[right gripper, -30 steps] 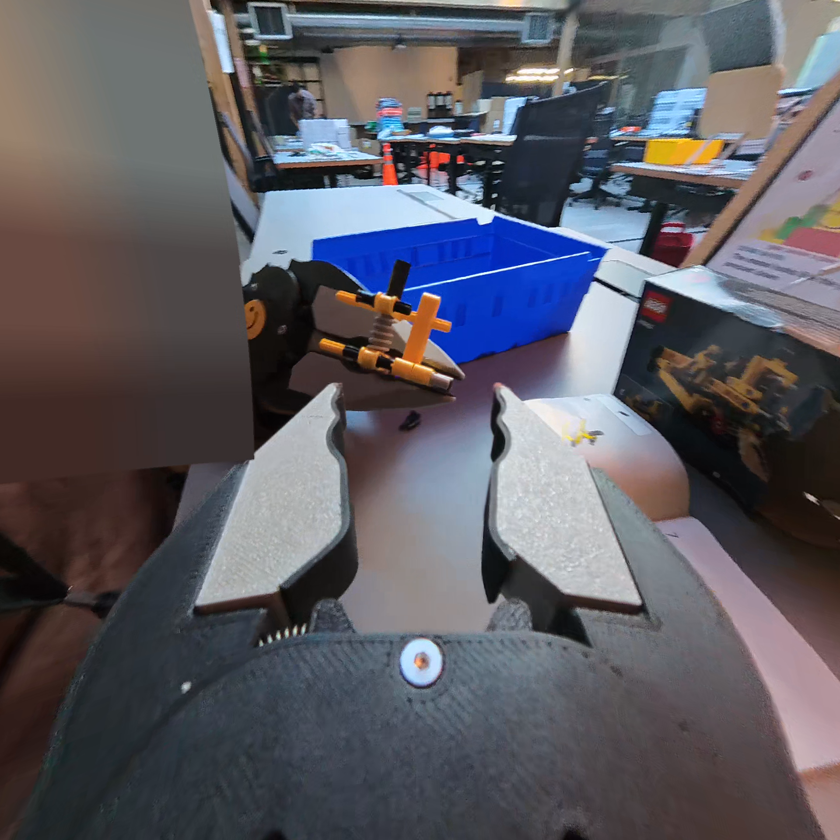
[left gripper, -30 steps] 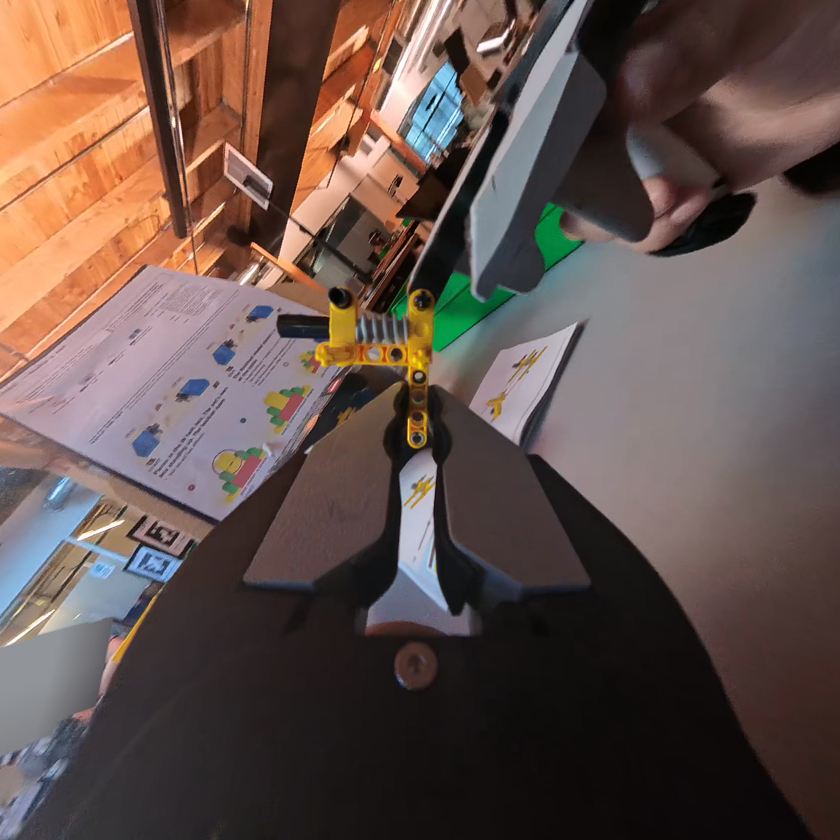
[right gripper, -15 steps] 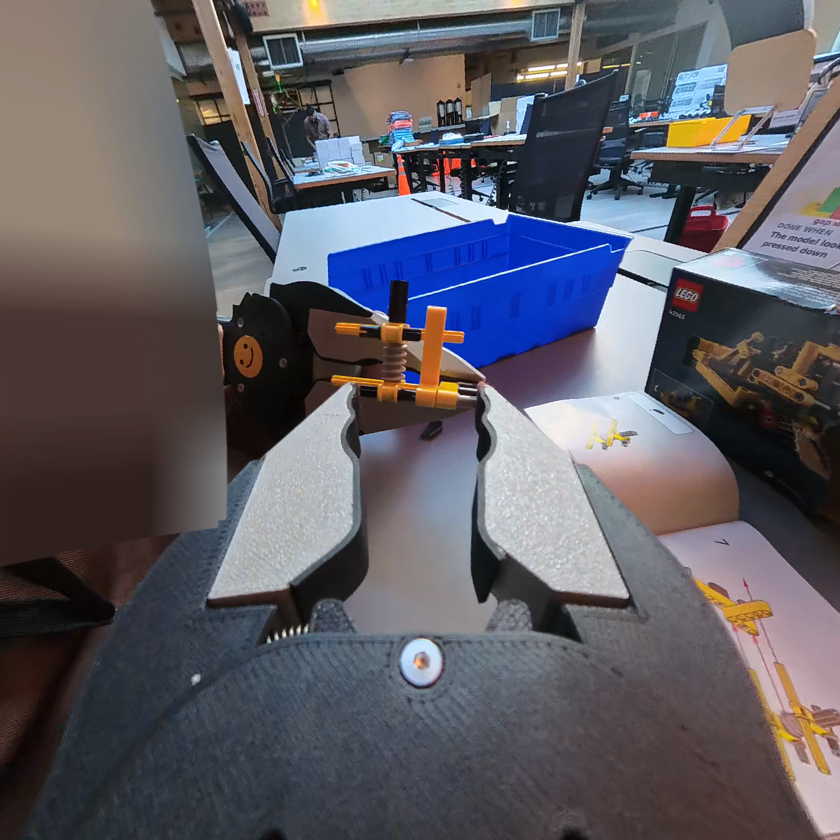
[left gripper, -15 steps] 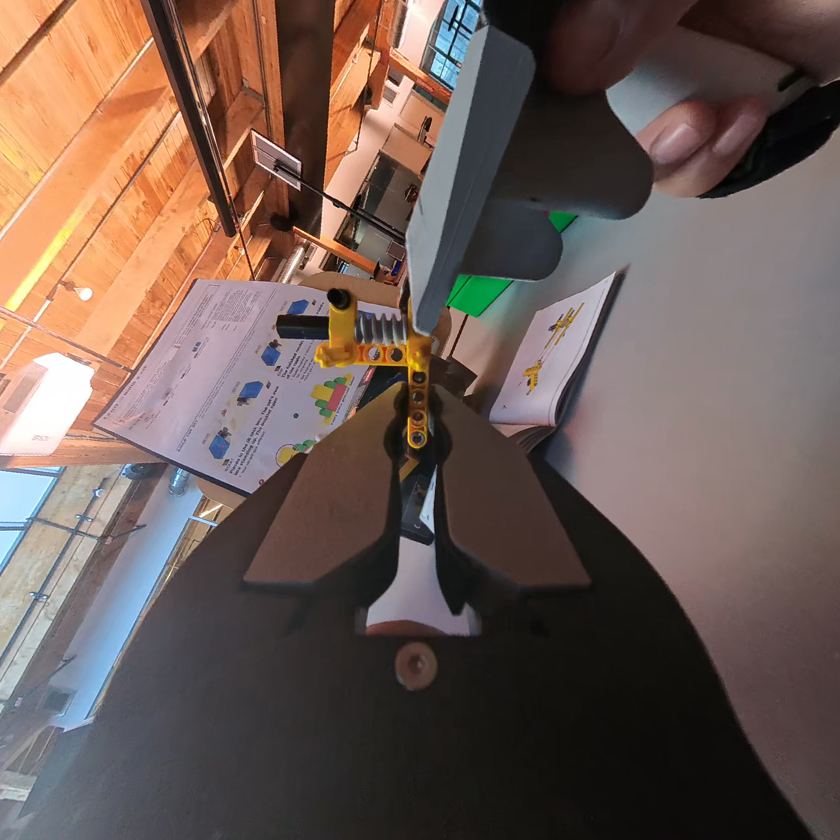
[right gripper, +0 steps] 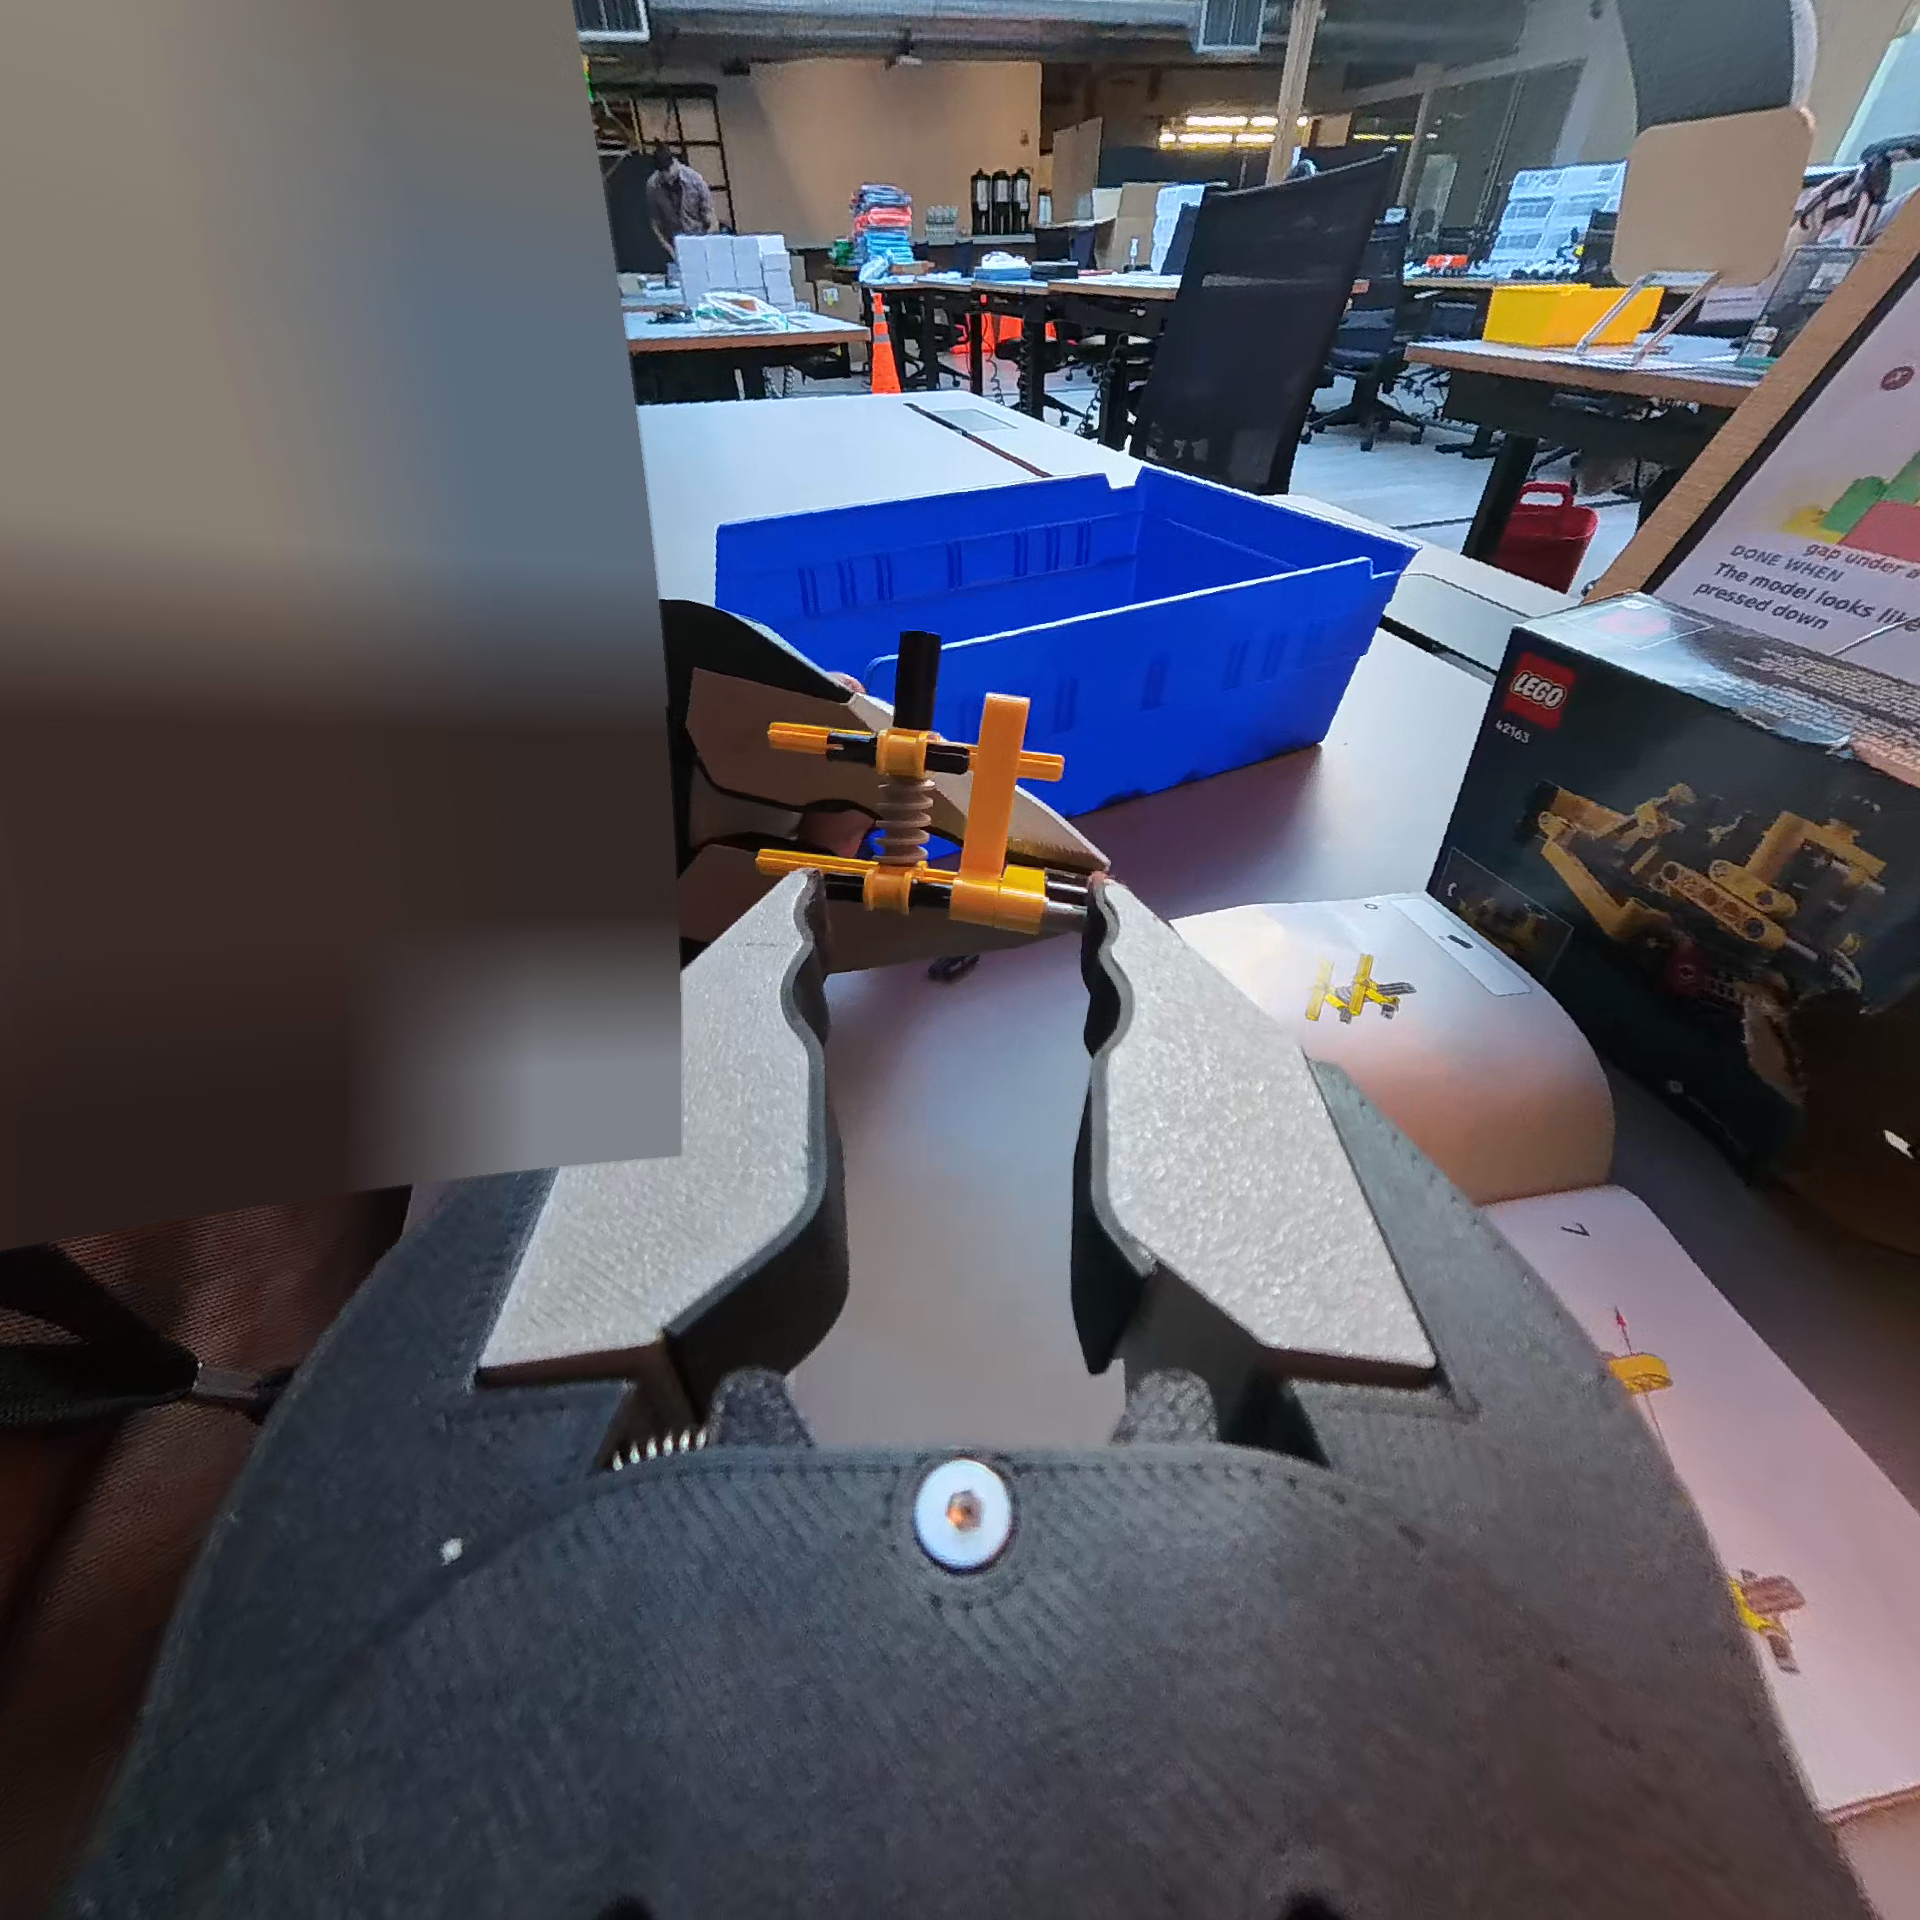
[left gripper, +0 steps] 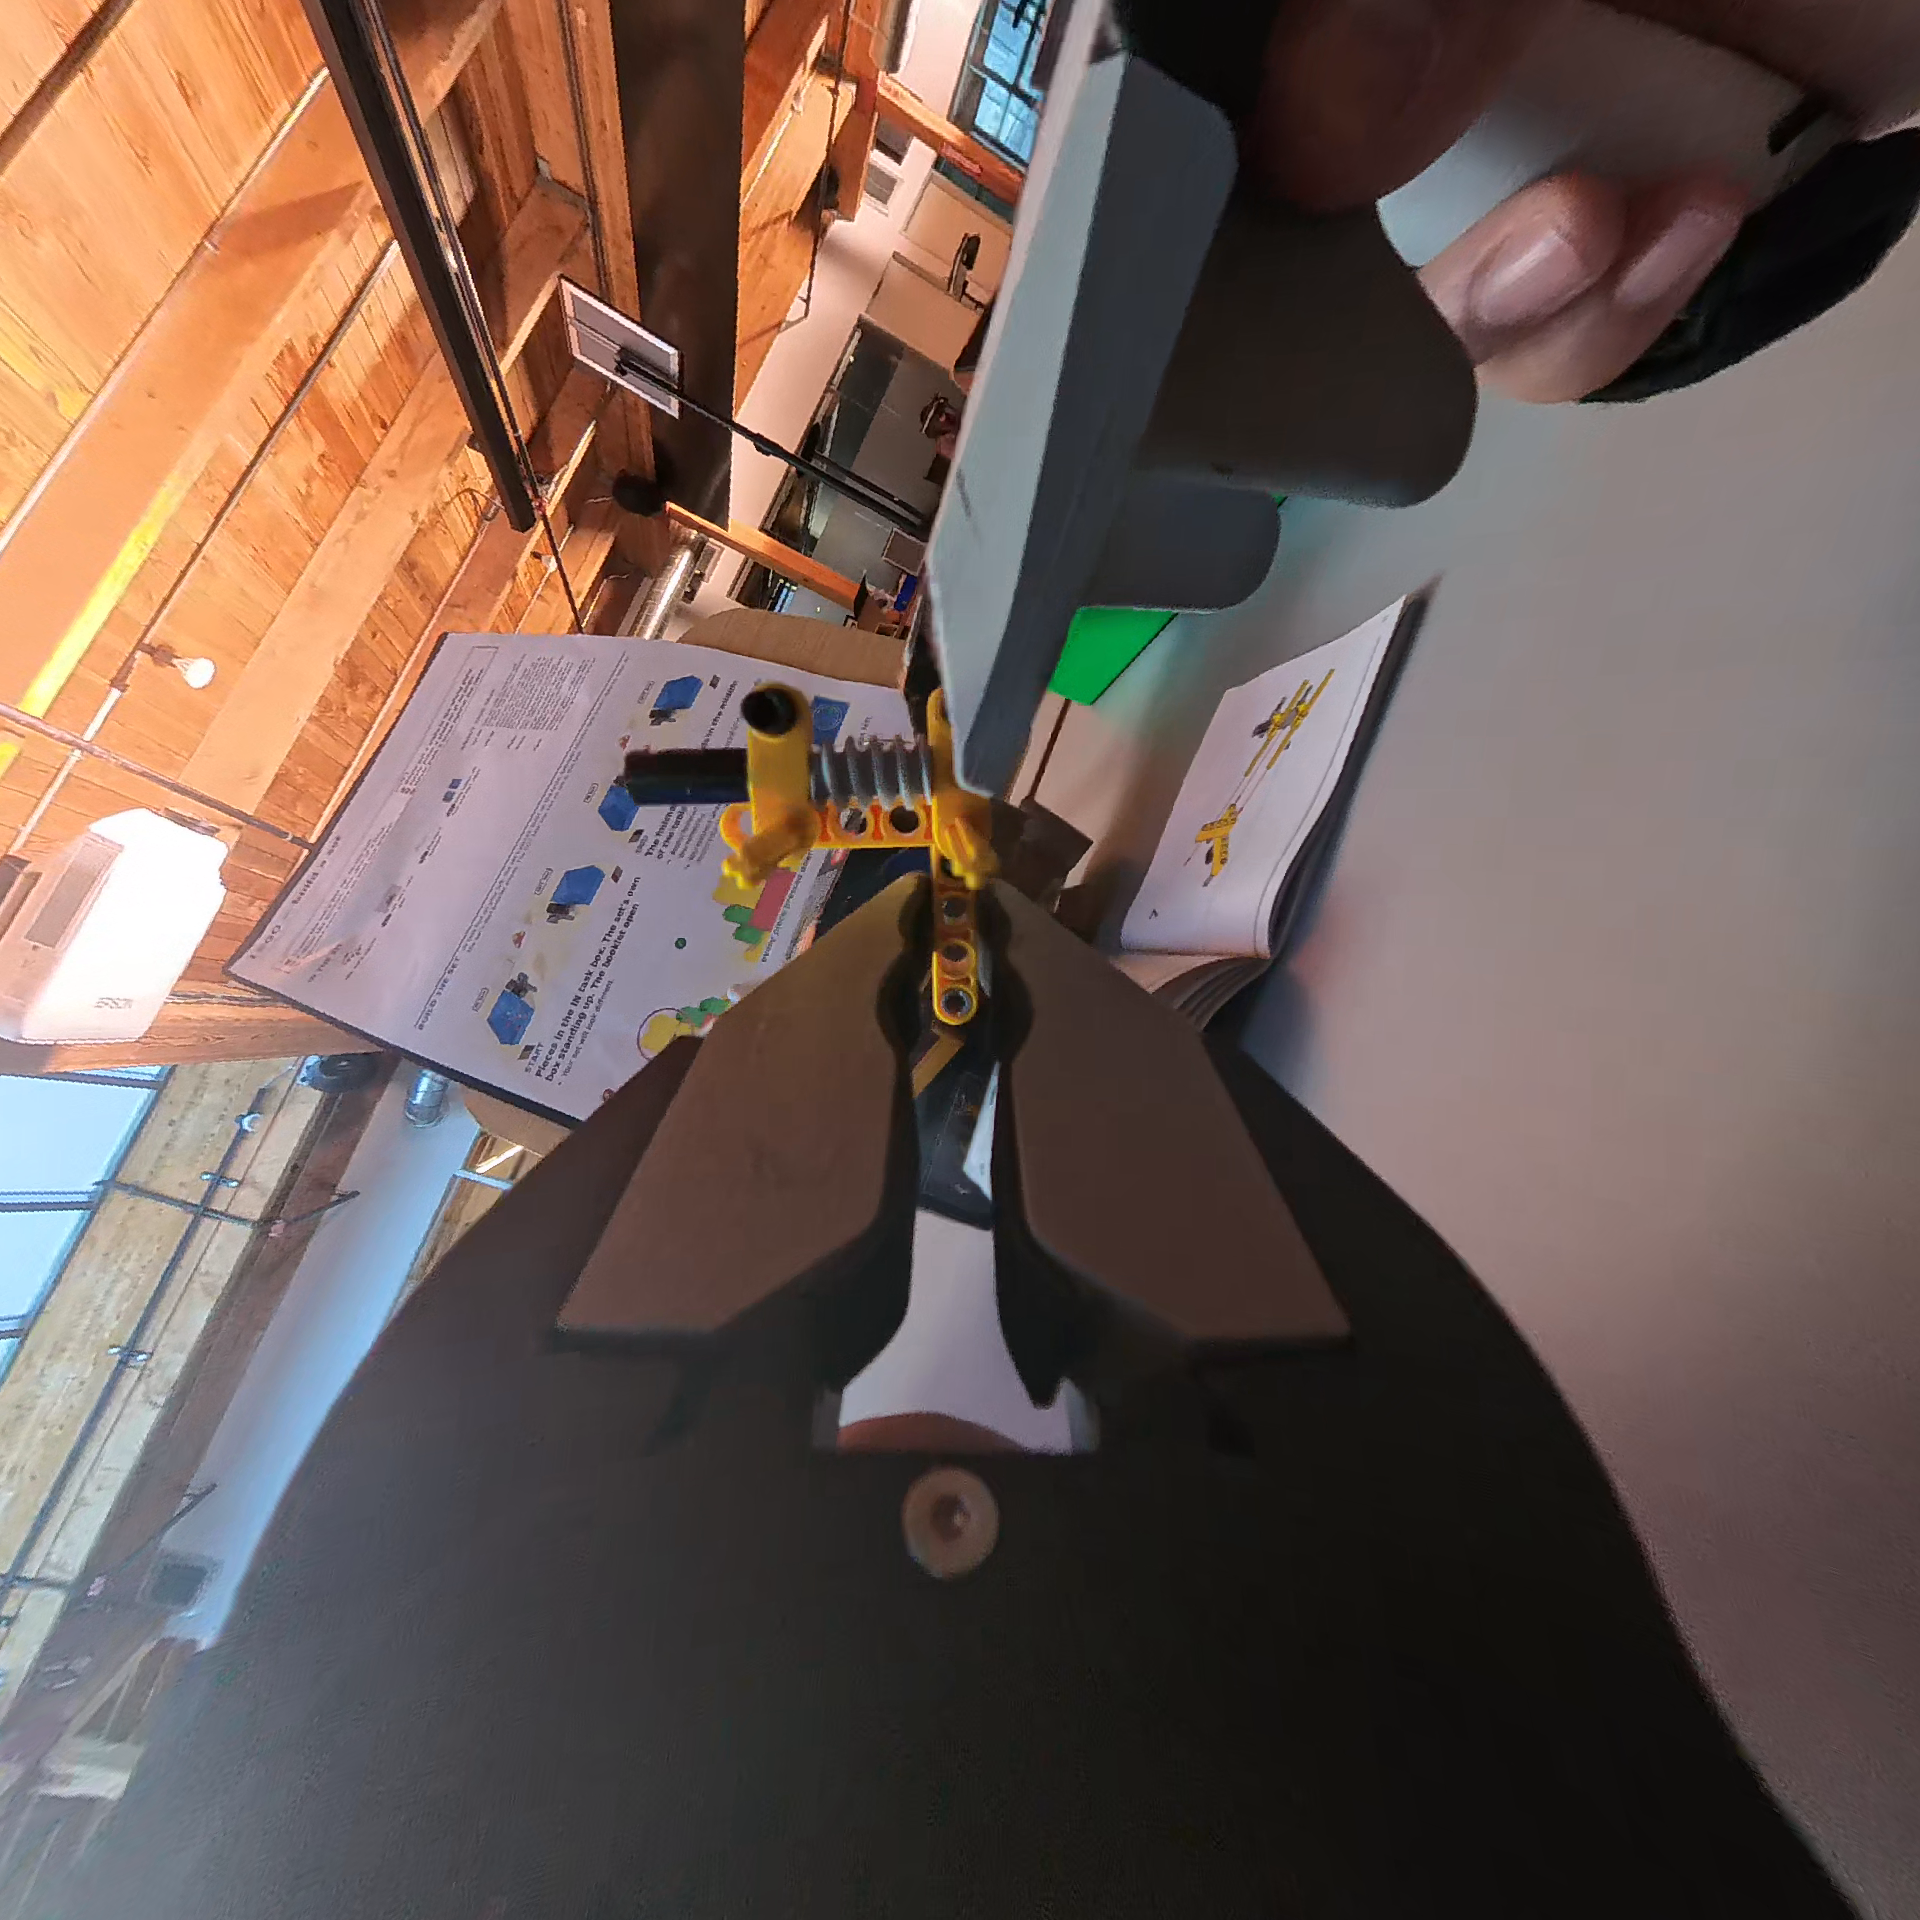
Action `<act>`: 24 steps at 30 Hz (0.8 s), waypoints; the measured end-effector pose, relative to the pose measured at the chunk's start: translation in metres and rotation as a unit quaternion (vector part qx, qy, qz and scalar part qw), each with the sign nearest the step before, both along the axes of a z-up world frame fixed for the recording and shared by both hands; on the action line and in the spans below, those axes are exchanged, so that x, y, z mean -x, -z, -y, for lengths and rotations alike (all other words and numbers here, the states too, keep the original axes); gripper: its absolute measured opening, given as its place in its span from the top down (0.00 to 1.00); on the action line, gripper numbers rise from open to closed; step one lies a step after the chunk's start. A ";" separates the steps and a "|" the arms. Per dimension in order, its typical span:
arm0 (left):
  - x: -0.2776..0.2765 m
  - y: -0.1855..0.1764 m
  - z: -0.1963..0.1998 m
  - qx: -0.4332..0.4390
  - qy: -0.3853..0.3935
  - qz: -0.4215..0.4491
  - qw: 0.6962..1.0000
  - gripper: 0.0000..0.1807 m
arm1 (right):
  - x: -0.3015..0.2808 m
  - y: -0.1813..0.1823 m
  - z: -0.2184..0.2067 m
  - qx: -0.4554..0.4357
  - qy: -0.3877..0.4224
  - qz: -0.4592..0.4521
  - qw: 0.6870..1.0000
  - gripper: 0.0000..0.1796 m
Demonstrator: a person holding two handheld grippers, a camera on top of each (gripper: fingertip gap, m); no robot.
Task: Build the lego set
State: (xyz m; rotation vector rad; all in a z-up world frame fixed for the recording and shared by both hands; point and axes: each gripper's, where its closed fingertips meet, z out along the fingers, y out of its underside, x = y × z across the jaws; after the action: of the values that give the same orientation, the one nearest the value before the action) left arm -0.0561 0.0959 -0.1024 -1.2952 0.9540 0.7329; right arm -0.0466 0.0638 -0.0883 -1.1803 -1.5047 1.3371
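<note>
1. 1 sub-assembly in hand: 2 yellow cross-pieces on black axles, joined by an upright yellow beam, with a grey worm gear between them and a black pin on top. It is held clear of the table, at 12 o'clock from the right gripper.
2. Left gripper: clenched on the assembly's yellow holed beam, which shows between its fingertips in the left wrist view.
3. Right gripper: jaws parted, fingertips flanking the ends of the lower axle. The tip at 1 o'clock looks to touch the axle end; at the other tip, contact cannot be told. Not yet a grasp, as I judge it.
4. Instruction booklet: lying open on the table at 3 o'clock of the right gripper, its pages showing small yellow build steps.
5. Set box: at 2 o'clock, its front picturing a large yellow machine.
6. Blue bin: at 12 o'clock, behind the assembly; contents hidden.
7. 1 small dark piece lies loose on the table under the assembly.
8. Progress, by judgement: early. Only this small mechanism is built; set against the box picture, nearly the whole model remains.
</note>
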 end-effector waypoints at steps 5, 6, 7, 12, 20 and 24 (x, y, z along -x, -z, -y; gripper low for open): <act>0.003 0.003 -0.001 0.012 -0.018 0.001 1.000 0.98 | 0.003 0.001 -0.002 0.037 -0.003 -0.005 0.999 0.74; 0.003 0.004 -0.001 0.019 -0.015 0.008 1.000 0.97 | 0.003 0.002 -0.002 0.053 -0.009 -0.002 0.999 0.74; 0.003 0.005 -0.001 0.023 -0.015 0.012 1.000 0.97 | 0.002 0.002 -0.003 0.067 -0.016 -0.001 0.998 0.74; 0.005 0.017 -0.005 0.069 -0.032 0.032 0.997 0.97 | 0.003 0.011 -0.010 0.096 -0.016 0.017 0.995 0.72; 0.005 0.035 -0.005 0.139 -0.039 0.071 0.987 0.97 | 0.007 0.021 -0.016 0.074 0.003 0.035 0.997 0.71; 0.006 0.035 -0.004 0.148 -0.037 0.097 0.983 0.97 | 0.008 0.022 -0.016 0.075 0.002 0.038 0.996 0.72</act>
State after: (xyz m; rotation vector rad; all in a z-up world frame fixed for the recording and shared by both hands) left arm -0.0617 0.1004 -0.1372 -1.6396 0.8809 0.5215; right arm -0.0546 0.0801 -0.1105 -1.3411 -1.4739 1.4366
